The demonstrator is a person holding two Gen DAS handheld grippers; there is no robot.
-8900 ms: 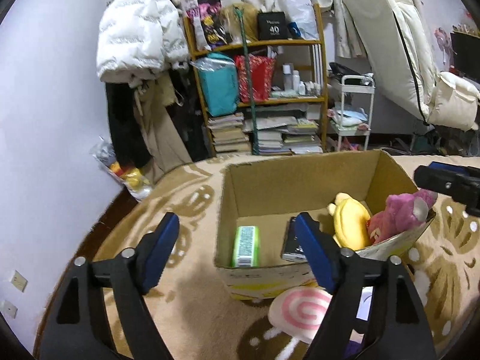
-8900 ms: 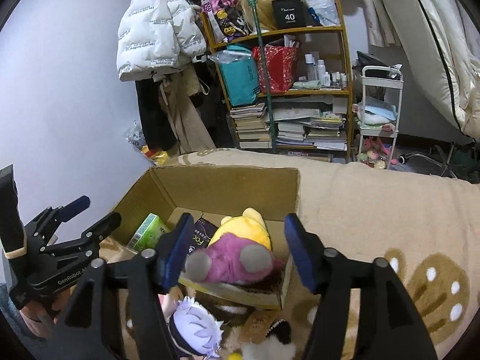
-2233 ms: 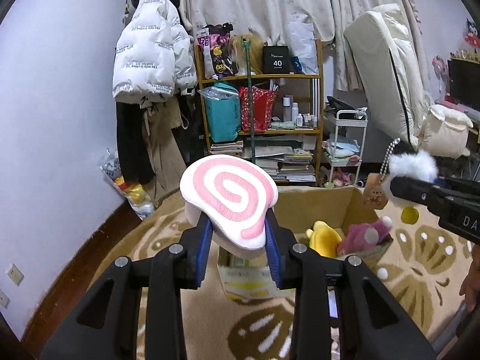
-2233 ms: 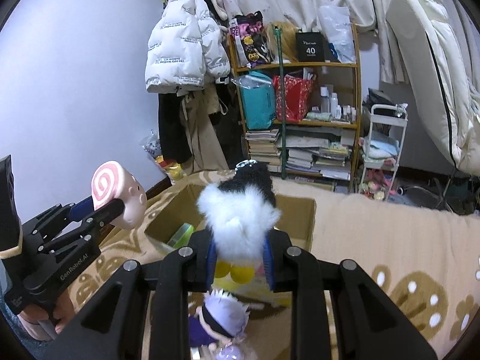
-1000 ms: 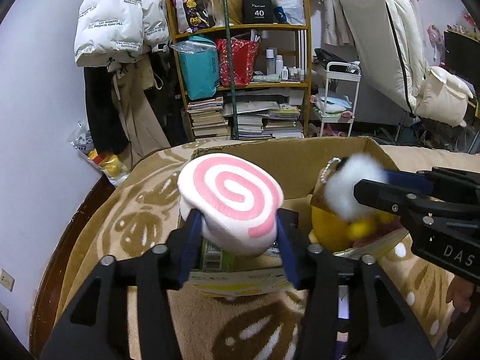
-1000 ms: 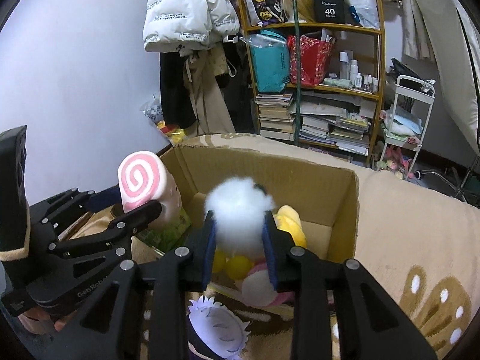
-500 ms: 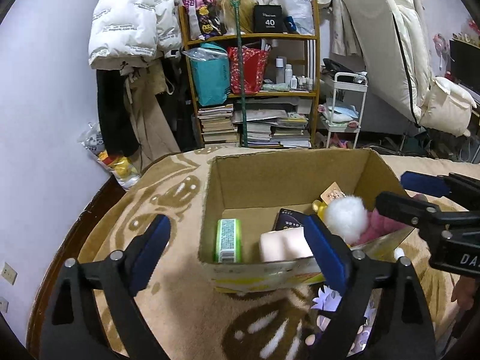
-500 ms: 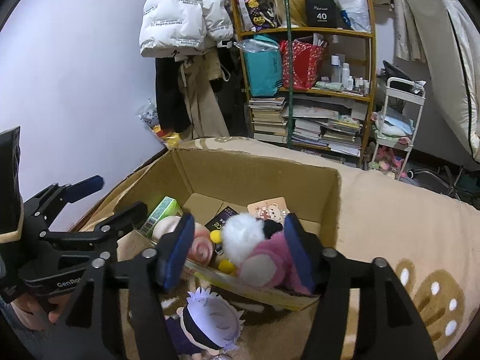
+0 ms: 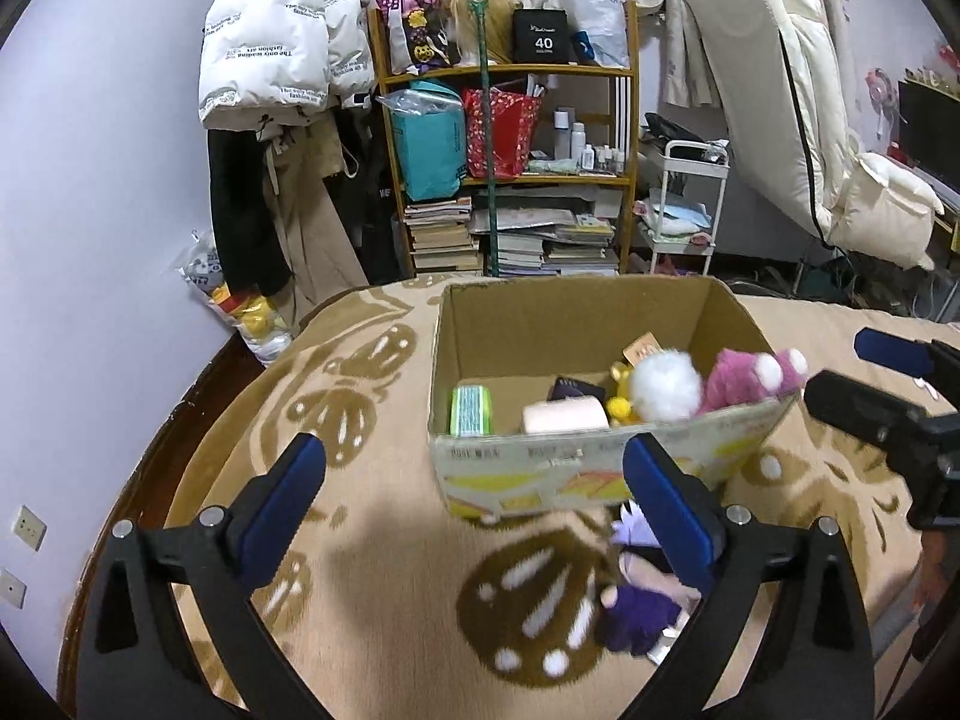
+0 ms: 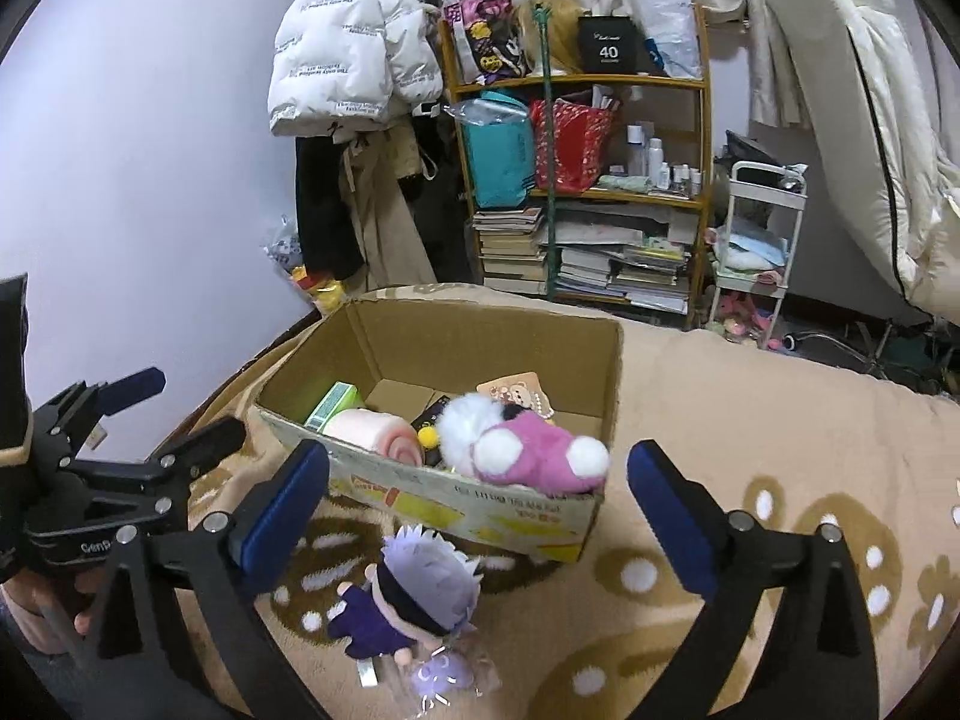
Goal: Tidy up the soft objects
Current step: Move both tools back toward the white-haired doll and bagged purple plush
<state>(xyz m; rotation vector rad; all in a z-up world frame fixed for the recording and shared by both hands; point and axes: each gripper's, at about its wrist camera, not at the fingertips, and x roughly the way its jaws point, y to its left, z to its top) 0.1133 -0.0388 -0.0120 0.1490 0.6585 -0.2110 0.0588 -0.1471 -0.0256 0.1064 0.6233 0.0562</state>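
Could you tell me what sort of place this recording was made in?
Most likely a lived-in bedroom or spare room: a white puffer jacket hangs on the wall, a wooden shelf holds stacked books and bags, and a patterned beige blanket covers the surface.

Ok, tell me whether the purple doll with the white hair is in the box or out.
Out. The purple doll lies on the patterned blanket in front of the cardboard box, outside its near wall.

Pale lilac wall (image 9: 90, 192), wooden shelf (image 9: 510, 180) crammed with books, white puffer jacket (image 10: 342, 60) hanging beside, beige patterned blanket (image 9: 372, 540) below
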